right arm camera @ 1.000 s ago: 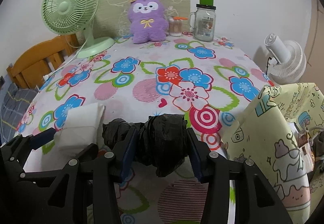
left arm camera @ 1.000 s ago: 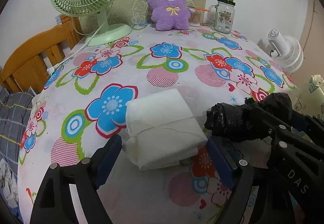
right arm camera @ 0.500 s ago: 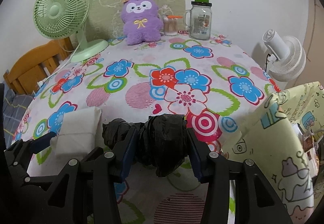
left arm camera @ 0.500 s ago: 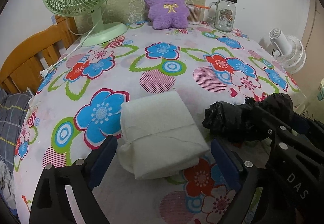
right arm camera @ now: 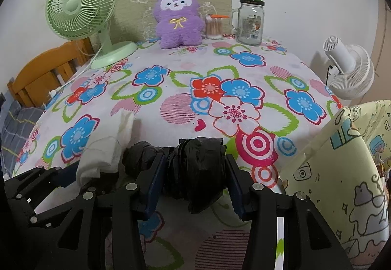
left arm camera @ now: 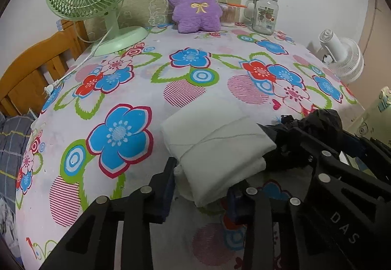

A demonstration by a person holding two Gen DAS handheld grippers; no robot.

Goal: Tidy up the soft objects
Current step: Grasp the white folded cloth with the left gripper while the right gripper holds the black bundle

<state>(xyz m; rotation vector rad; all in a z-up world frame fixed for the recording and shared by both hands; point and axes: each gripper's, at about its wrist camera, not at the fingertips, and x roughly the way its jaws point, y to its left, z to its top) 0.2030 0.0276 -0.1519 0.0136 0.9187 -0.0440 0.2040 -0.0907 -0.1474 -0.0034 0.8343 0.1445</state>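
Nearest to us, our left gripper has closed its blue-padded jaws on the near end of a folded white cloth, which rests on the flowered tablecloth with its far end lying flat toward the middle of the table. In the right wrist view the same cloth appears bunched and tilted up just left of our other tool. Our right gripper is clamped around a crumpled black plastic bag, the bag bulging out past both pads and hanging just above the table's near edge. The bag sits just beside the cloth's right side. To the right of it stands a pale yellow bin with cartoon drawings, off the table edge.

Farther back, a green desk fan stands at the left rear corner. Along the back edge sit a purple plush toy, a cup of cotton swabs and a glass jar with a green straw lid. A white fan stands beyond the table's right side.
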